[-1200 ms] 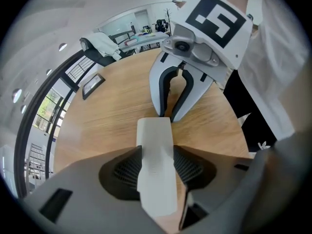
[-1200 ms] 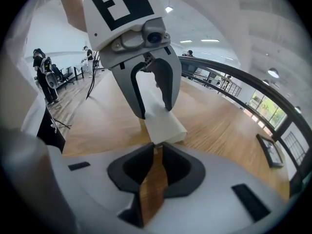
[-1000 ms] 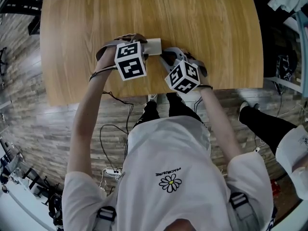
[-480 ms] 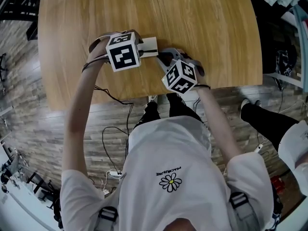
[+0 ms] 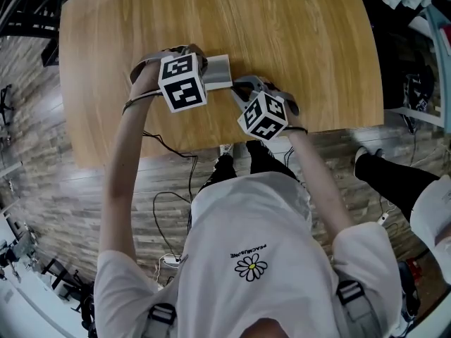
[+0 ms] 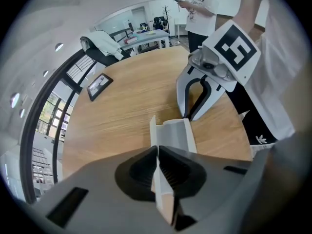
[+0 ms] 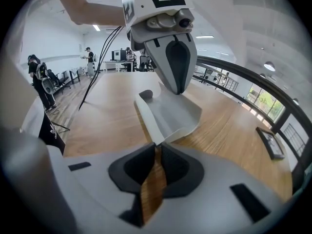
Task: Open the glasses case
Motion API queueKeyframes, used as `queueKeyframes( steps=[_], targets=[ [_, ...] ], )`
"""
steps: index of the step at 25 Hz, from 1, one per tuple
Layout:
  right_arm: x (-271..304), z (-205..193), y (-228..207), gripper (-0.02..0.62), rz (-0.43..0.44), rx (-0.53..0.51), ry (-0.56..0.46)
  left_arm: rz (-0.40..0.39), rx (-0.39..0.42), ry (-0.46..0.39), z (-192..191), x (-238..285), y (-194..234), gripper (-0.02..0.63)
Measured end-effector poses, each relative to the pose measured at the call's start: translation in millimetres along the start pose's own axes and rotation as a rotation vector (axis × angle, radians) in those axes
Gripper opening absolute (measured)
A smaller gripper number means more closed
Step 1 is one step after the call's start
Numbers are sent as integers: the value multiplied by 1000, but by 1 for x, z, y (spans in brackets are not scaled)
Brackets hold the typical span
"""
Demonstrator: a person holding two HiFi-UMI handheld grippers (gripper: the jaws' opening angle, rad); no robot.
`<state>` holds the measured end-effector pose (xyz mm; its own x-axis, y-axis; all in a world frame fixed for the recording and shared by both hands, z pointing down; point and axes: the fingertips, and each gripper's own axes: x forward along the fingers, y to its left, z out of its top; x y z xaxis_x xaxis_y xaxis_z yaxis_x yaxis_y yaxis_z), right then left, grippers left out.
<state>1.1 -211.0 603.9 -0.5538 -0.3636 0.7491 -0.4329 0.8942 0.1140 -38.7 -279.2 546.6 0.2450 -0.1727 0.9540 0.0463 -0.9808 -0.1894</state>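
**Mia:** What is closest to us?

**Ben:** Our left gripper (image 6: 157, 152). Its jaws have just been closing. Now they are pressed tight on a thin white flap (image 6: 153, 132) of the glasses case (image 6: 178, 133).

**Mia:** And our other one?

**Ben:** Our right gripper (image 7: 157, 147) has its jaws almost together. They pinch the near corner of the case and nothing else.

**Mia:** So where does the case lie?

**Ben:** From our left jaws it goes straight out to 12 o'clock. Its long side runs from 6 to 12. It sits on the table (image 5: 303, 41), and the grey inside already shows a bit.

**Mia:** What comes after the case?

**Ben:** Its far end. Seen from the left jaws, our right gripper is there at 1 o'clock. So we hold the case at both ends, one hand at each.

**Mia:** Which hand does the opening?

**Ben:** The left one, we think. It has the flap, so it should swing the flap up and over to 9 o'clock. The right one only needs to keep the bottom part down.

**Mia:** And far off?

**Ben:** Bare wood, then a dark flat frame (image 6: 99, 85) out at 10 o'clock, well apart from us.
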Motion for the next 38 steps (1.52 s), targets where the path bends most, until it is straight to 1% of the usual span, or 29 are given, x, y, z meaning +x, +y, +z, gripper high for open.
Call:
queueKeyframes(
  steps=[3, 5, 8, 13, 15, 18, 19, 21, 23, 25, 26, 27, 29, 31, 32, 34, 36, 38],
  targets=[
    [0, 0, 0, 49, -8, -4, 6, 68, 11, 2, -2, 2, 9, 28],
    [1, 1, 0, 48, -14, -8, 11, 95, -2, -12, -3, 4, 15, 28],
    [0, 0, 1, 48, -18, -12, 16, 99, -44, -32, -4, 5, 19, 26],
    [1, 0, -1, 49, -15, -5, 17, 110, -63, -32, -4, 6, 22, 28],
    [1, -1, -2, 48, -5, 27, 18, 105, -75, -34, -5, 4, 21, 33],
    [-3, 1, -4, 46, 12, 84, 17, 95, -96, -51, -2, -3, 20, 71],
    [-6, 2, -6, 46, 11, 96, 11, 99, -100, -60, -1, -7, 21, 74],
    [-15, 6, -11, 48, 0, 114, -6, 121, -108, -85, 2, -18, 25, 75],
    [-25, 13, -18, 48, -20, 134, -32, 151, -132, -127, 6, -33, 31, 77],
    [-39, 27, -26, 46, -50, 164, -81, 181, -180, -173, 10, -51, 38, 77],
    [-48, 36, -32, 35, -72, 183, -117, 200, -206, -193, 11, -61, 42, 75],
    [-59, 47, -38, 20, -100, 205, -161, 226, -230, -215, 13, -72, 46, 73],
    [-84, 73, -52, 10, -165, 252, -268, 299, -279, -282, 18, -99, 56, 61],
    [-113, 101, -67, 9, -234, 275, -382, 377, -352, -385, 24, -131, 68, 41],
    [-128, 115, -74, 9, -268, 273, -434, 404, -395, -447, 28, -148, 73, 29],
    [-159, 141, -83, 9, -327, 271, -530, 421, -479, -571, 36, -179, 74, 26],
    [-189, 164, -84, 8, -365, 303, -627, 454, -561, -677, 39, -208, 69, 22],
    [-217, 185, -83, 8, -382, 354, -729, 551, -651, -769, 37, -236, 67, 17]
  ],
)
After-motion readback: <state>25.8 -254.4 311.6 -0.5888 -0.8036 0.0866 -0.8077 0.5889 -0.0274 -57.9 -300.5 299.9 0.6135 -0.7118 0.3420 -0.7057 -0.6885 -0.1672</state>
